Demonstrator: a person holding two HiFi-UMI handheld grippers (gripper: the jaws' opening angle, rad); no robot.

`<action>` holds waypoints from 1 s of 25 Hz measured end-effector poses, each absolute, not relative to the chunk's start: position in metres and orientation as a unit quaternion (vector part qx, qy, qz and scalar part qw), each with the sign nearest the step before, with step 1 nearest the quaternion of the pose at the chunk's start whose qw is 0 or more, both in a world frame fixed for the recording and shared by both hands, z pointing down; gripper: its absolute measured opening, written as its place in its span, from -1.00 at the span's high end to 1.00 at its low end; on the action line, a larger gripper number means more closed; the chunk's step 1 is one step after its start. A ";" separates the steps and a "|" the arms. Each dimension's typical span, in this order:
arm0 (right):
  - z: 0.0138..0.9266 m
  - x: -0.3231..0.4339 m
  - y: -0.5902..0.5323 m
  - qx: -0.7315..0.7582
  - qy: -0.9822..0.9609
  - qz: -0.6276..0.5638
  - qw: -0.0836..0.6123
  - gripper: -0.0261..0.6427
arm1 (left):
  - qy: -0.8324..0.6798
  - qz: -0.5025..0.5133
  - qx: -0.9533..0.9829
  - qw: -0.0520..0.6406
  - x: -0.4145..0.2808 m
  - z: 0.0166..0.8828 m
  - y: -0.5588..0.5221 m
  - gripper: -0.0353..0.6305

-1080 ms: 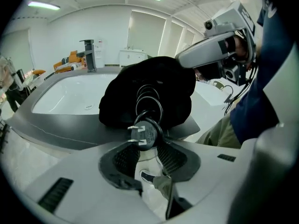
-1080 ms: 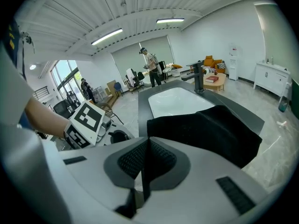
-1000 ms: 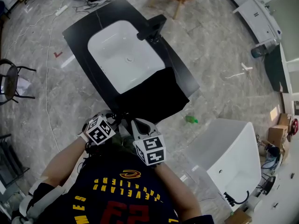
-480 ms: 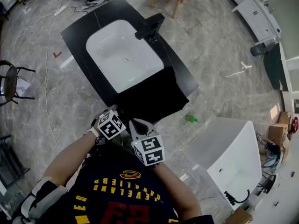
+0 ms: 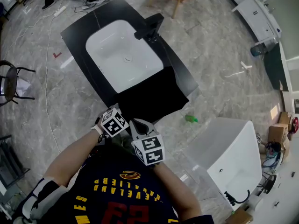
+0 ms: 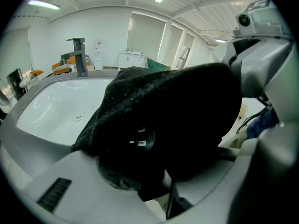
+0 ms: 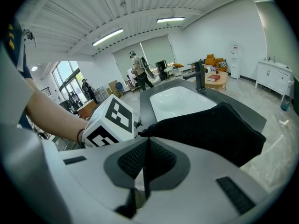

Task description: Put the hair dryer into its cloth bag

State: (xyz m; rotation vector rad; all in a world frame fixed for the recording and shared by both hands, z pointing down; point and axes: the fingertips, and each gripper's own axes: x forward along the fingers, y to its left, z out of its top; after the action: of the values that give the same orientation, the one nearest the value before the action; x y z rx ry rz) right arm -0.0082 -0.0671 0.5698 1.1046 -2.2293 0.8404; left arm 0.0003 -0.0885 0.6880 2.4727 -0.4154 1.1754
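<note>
Draping counter's (image 5: 79, 29) near end beside sink (image 5: 124, 55): cloth bag (image 5: 154, 97); left tool (image 6: 163, 164), right tool (image 7: 142, 139) tilted down, both pinching it.

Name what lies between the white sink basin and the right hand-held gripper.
The black cloth bag, draped over the dark counter, as the head view shows.
</note>
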 end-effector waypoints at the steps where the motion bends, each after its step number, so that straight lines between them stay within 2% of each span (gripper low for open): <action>1: 0.570 -0.009 -0.067 0.406 -0.821 0.309 0.255 0.88 | -0.146 0.414 0.879 0.187 0.001 0.688 -0.088 0.53; 5: 0.573 -0.011 -0.066 0.403 -0.822 0.308 0.259 0.88 | -0.142 0.417 0.881 0.173 -0.007 0.685 -0.083 0.45; 9: 0.577 -0.012 -0.065 0.397 -0.823 0.306 0.267 0.88 | -0.162 0.416 0.877 0.179 -0.047 0.676 -0.078 0.42; 15: 0.607 -0.027 -0.056 0.345 -0.831 0.286 0.331 0.86 | -0.259 0.394 0.864 0.174 -0.126 0.642 -0.097 0.42; 17: 0.613 -0.030 -0.053 0.340 -0.829 0.278 0.345 0.58 | -0.304 0.384 0.857 0.161 -0.149 0.620 -0.111 0.42; 18: 0.612 -0.030 -0.053 0.344 -0.828 0.277 0.345 0.53 | -0.329 0.377 0.852 0.153 -0.161 0.609 -0.120 0.42; 21: 0.590 -0.016 -0.066 0.386 -0.822 0.276 0.315 0.52 | -0.403 0.353 0.834 0.134 -0.194 0.577 -0.151 0.42; 25: 0.545 0.009 -0.092 0.444 -0.820 0.275 0.235 0.53 | -0.447 0.296 0.834 0.131 -0.203 0.533 -0.181 0.42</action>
State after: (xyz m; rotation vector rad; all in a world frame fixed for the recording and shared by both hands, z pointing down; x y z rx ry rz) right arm 0.0087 -0.0917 0.5450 1.2183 -2.2494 0.7536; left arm -0.2032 -0.1806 0.5329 2.4234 -1.2971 0.8591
